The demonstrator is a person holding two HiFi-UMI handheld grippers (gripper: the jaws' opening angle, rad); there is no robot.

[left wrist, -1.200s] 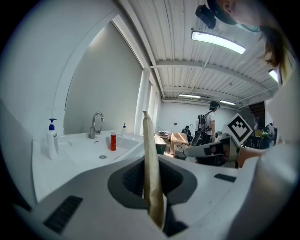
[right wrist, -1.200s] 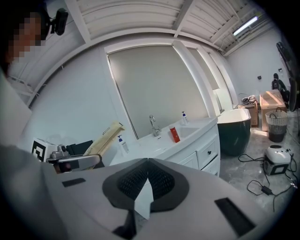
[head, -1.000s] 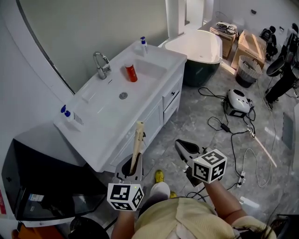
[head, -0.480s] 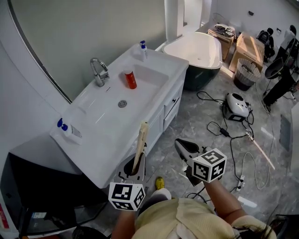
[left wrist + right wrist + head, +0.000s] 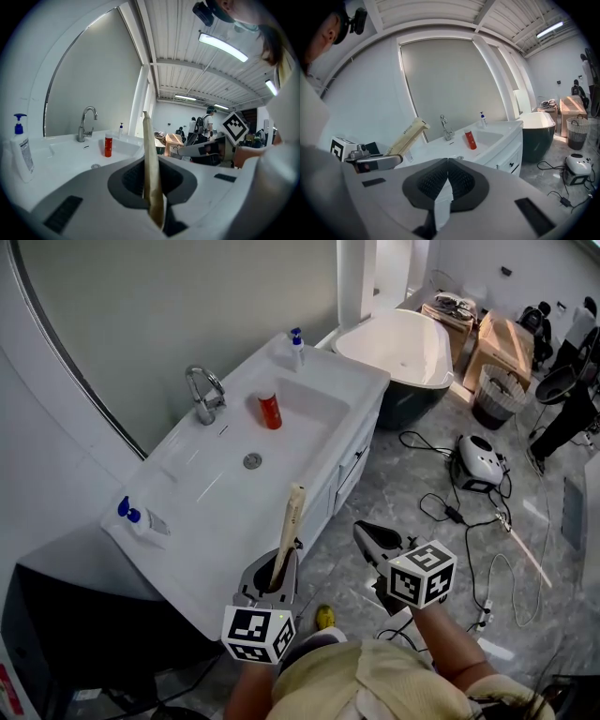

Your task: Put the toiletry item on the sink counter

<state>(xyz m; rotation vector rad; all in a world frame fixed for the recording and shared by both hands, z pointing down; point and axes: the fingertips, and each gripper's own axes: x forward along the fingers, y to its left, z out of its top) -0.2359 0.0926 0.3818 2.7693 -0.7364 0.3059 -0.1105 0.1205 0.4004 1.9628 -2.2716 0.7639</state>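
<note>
The toiletry item is a long, flat tan box (image 5: 290,526), standing nearly upright in my left gripper (image 5: 272,573), which is shut on its lower end. In the left gripper view the box (image 5: 151,173) rises between the jaws, with the white sink counter (image 5: 61,154) beyond it. The box's top hangs just over the front edge of the counter (image 5: 225,521). My right gripper (image 5: 367,535) is to the right over the floor, shut with nothing in it; its jaws meet in the right gripper view (image 5: 447,176).
On the counter stand a red bottle (image 5: 270,411), a chrome tap (image 5: 203,393) and blue-topped pump bottles at the far end (image 5: 297,346) and the near left end (image 5: 141,519). A bathtub (image 5: 403,348) lies beyond. Cables and a white device (image 5: 478,460) lie on the floor.
The head view has shifted a little, so the counter sits lower and nearer to the box's top. Both grippers keep their places and their grip.
</note>
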